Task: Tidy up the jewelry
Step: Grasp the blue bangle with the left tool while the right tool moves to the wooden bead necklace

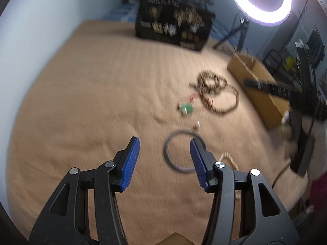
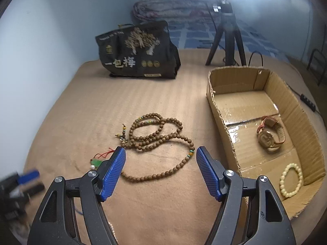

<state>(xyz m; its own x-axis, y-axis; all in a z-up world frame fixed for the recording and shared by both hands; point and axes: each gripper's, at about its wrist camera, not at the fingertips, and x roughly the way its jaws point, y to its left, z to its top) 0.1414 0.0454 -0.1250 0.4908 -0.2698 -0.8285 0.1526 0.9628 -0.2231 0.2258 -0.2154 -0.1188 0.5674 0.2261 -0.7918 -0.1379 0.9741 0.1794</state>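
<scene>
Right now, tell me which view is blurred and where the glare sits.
Left wrist view: motion blur smears the beads, ring and bag, while the left tongs stay sharp; the ring light flares at top right. Right wrist view: sharp, with the light blown out along the top edge and glare on the tape in the box.

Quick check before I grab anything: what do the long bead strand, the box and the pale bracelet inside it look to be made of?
Long bead strand: likely wood or seed, matte brown round beads with a few green and orange accent beads.
Box: corrugated cardboard, fluting visible on the torn rim; glossy tape on the floor.
Pale bracelet: cream, smooth, slightly shiny beads; could be plastic, bone or stone, can't tell.
</scene>
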